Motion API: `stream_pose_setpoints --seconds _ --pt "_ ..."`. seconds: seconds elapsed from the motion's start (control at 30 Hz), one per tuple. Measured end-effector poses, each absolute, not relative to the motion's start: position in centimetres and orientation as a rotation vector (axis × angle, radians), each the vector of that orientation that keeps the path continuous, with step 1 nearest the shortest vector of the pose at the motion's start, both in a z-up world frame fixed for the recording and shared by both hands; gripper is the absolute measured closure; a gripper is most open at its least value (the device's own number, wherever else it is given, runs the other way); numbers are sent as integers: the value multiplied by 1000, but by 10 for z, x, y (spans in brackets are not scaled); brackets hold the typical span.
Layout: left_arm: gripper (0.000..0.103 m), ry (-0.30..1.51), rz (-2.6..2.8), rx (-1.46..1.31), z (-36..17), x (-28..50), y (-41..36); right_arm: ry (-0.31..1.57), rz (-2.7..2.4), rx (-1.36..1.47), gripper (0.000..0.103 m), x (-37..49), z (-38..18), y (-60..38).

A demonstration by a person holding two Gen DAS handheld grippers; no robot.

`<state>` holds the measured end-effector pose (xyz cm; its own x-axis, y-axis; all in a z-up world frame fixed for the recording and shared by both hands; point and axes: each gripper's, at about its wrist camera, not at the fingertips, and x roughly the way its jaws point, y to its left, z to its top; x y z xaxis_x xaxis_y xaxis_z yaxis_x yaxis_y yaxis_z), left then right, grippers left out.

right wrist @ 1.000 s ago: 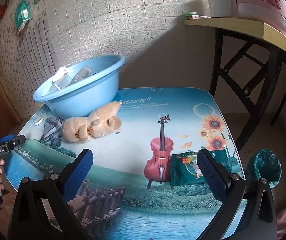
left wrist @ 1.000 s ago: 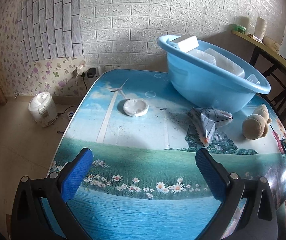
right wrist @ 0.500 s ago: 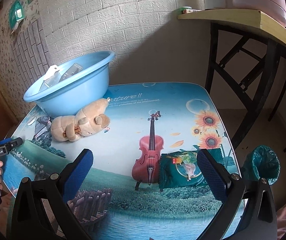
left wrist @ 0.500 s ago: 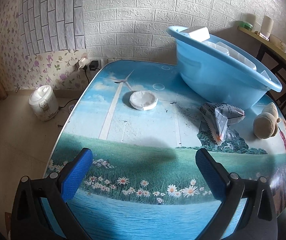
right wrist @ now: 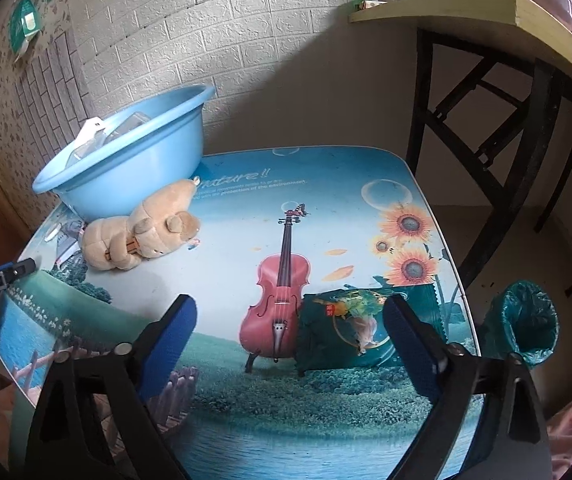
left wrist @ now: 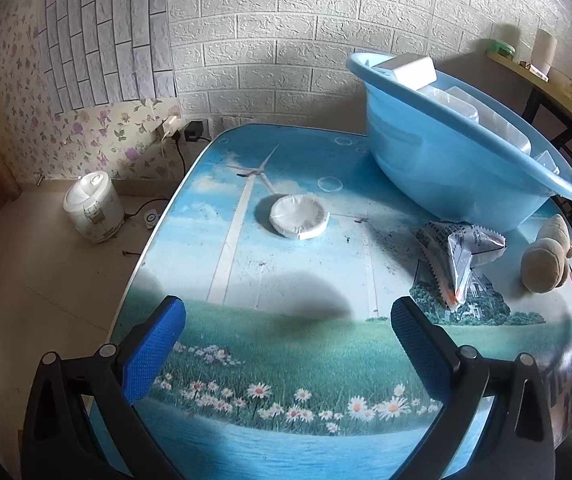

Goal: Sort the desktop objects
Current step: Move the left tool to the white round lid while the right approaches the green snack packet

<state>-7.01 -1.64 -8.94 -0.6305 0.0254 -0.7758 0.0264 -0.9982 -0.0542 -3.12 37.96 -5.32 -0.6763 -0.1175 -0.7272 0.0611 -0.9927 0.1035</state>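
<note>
Left hand-held gripper [left wrist: 286, 340] over the near edge of the table [left wrist: 245, 264], fingers wide apart, nothing between them. Right hand-held gripper [right wrist: 288, 334] likewise spread and empty, over the table's right half. Loose items on the printed tabletop: white round lid or dish [left wrist: 298, 217] mid-table on the left side, well apart from everything else; silver snack packet [left wrist: 456, 258] just in front of the blue basin [left wrist: 458, 168]; tan plush toy [right wrist: 137, 232] lying on its side, touching or nearly touching the basin wall — contact not resolvable. Dark green packet [right wrist: 350, 326] flat near the right edge, partly framed by the right fingers. Basin already holding white and clear boxes, so judged to be the collecting vessel. Green-lined waste bin [right wrist: 526, 324] on the floor beside the table, possibly the destination for wrappers; uncertain. Step in hand, as judged: approach and selection, no grasp begun. Next move for the right side — lower over the green packet; lying flat, likely needs a pinch at a raised edge. Left side nearest the white lid and silver packet; either needs a forward reach first.
</note>
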Motion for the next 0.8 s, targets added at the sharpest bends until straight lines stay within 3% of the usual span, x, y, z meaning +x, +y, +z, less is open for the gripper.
stream_pose_setpoints --seconds 0.2,0.27,0.47,0.53,0.6,0.8 --pt "0 60 -2852 1348 -86 -82 -13 -79 -2802 1282 18 -38 -62 385" --pt "1 41 -2853 1348 -87 -87 -12 -71 -2796 1299 28 -41 -64 386" --pt "2 -7 -2862 1353 -86 -105 -10 -64 -2807 1327 37 -49 -66 393" --pt "11 8 -2857 1403 -88 -113 -12 -59 -2831 1339 37 -50 -67 395" --pt "27 34 -2854 1464 -92 -119 -13 -54 -2843 1334 37 -49 -67 397" --pt "48 -10 -2856 1441 -91 -128 -13 -29 -2847 1325 37 -46 -68 396"
